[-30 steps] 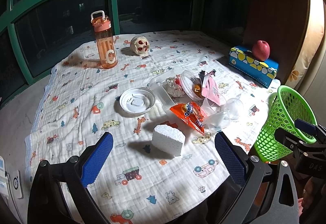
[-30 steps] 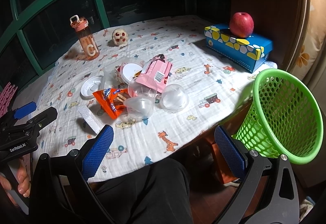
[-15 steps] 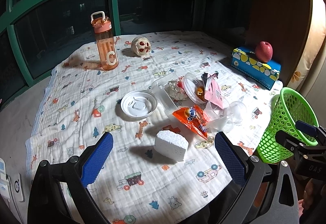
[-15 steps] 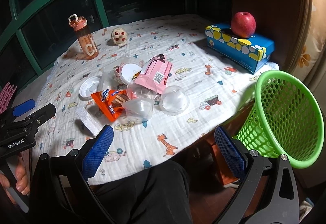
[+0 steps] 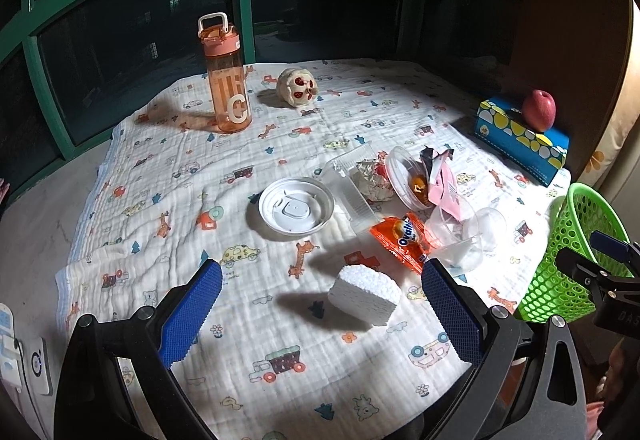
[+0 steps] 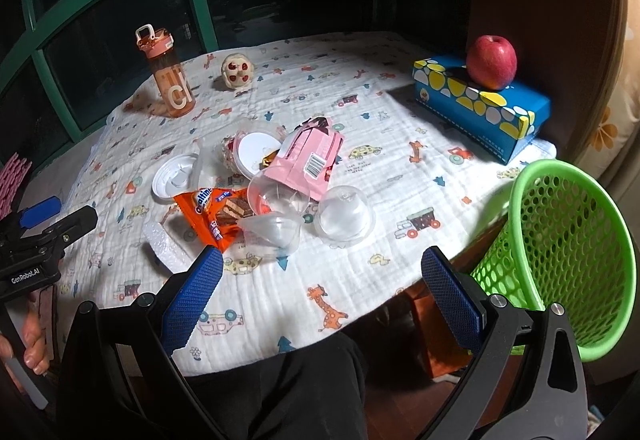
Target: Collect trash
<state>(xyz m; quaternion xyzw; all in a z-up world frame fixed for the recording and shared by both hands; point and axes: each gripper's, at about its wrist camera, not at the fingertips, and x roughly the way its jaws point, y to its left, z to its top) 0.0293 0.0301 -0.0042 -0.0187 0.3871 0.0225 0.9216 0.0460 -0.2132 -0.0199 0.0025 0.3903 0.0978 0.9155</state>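
Both tools hang above the near edge of the bench (image 5: 36,224), which is draped in a white cloth printed with cars and giraffes (image 5: 168,176). The left tool (image 5: 320,314) has its blue pads spread wide apart and grips nothing; a white foam block (image 5: 365,294) lies on the cloth just ahead, between the two fingers as the left camera sees it. The right tool (image 6: 318,294) is likewise spread wide and empty, poised over the bench edge with a dark trouser leg (image 6: 304,384) below it. The trash sits in a loose heap near the middle of the cloth: an orange Ovaltine wrapper (image 6: 210,218), a pink packet (image 6: 312,160) leaning over a clear cup (image 6: 276,196), a clear dome lid (image 6: 345,214) just beside them, a clear funnel-shaped piece (image 6: 274,230), a round white lid (image 5: 296,209) lying flat, and a clear tray (image 5: 352,180) with a crumpled foil ball (image 5: 372,180) against it. A green mesh basket (image 6: 568,256) stands off the right-hand edge of the bench, tilted, with nothing visible inside it. Farther back an orange water bottle (image 5: 226,74) stands upright, a small skull figure (image 5: 298,87) rests near it, and a red apple (image 6: 491,62) sits on top of a blue tissue box (image 6: 476,106).
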